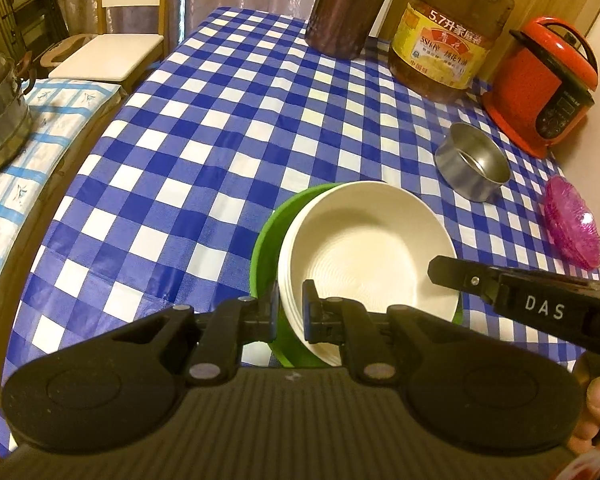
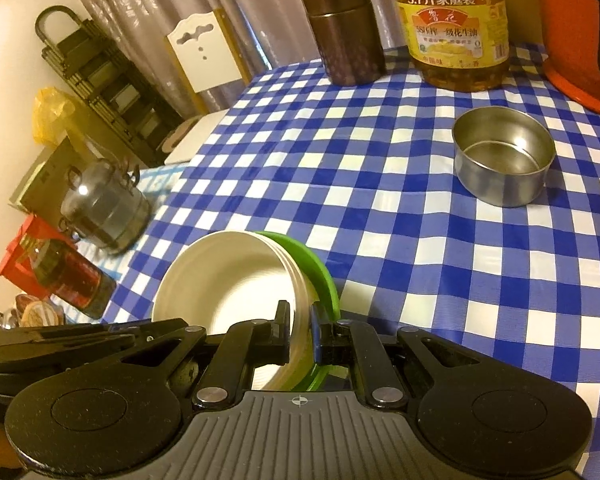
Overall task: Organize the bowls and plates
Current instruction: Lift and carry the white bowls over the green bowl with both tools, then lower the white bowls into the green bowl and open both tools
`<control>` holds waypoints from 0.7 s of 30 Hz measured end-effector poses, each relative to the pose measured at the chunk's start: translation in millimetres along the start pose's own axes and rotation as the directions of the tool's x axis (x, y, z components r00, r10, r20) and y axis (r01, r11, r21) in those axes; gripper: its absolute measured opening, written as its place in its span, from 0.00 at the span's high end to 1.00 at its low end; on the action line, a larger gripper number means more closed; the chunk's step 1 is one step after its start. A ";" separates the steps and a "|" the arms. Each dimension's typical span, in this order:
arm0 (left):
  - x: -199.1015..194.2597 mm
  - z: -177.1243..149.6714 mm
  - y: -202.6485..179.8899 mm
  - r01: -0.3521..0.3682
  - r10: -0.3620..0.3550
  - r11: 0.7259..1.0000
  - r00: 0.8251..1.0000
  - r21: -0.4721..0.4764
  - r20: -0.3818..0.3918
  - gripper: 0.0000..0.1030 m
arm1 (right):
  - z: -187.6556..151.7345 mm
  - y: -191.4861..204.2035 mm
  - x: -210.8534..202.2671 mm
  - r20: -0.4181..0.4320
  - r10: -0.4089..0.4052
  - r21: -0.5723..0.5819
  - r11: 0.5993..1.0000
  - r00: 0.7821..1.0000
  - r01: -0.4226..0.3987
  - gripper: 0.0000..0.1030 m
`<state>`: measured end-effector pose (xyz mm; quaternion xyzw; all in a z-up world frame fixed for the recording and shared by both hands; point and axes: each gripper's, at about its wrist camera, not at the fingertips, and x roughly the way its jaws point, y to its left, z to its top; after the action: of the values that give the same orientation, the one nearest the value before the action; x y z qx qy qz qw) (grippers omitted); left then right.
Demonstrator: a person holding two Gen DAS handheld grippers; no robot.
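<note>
Here both tongs, left (image 1: 290,308) and right (image 2: 300,330), pinch the white plates' (image 1: 364,248) rim; one arm reads "DAS" (image 1: 545,307)

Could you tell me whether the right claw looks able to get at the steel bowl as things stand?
Probably not yet: the right claw is shut on the white bowls, though open cloth leads to the steel bowl.

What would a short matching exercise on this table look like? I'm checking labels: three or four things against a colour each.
Things:
1. plate stack
2. dish under the stack
3. cooker
4. small ribbed bowl

Colours:
A. pink
B. white
C. orange-red
D. green

Pairs: 1-B, 2-D, 3-C, 4-A
</note>
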<state>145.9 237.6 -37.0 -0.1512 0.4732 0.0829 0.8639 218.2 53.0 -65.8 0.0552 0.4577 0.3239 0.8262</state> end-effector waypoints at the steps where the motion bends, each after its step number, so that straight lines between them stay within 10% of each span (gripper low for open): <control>1: 0.2 0.0 -1.2 -0.003 0.003 1.000 1.000 0.001 0.000 0.91 | -0.6 -0.2 0.9 -0.004 0.000 0.000 1.000 1.000 0.000 0.90; 12: 2.2 1.4 -3.5 -0.011 0.011 1.000 1.000 0.006 -0.010 0.90 | 0.1 -5.8 6.9 -0.023 0.012 0.023 1.000 1.000 -0.011 0.88; 21: -14.1 3.4 -2.5 0.000 0.000 1.000 0.999 -0.007 0.053 0.80 | 5.3 -16.6 -7.4 0.047 0.106 0.093 0.990 0.993 -0.110 0.66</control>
<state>141.8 236.4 -23.0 -0.1521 0.4496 0.0886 0.8757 227.7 36.8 -63.9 0.1263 0.4514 0.3446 0.8134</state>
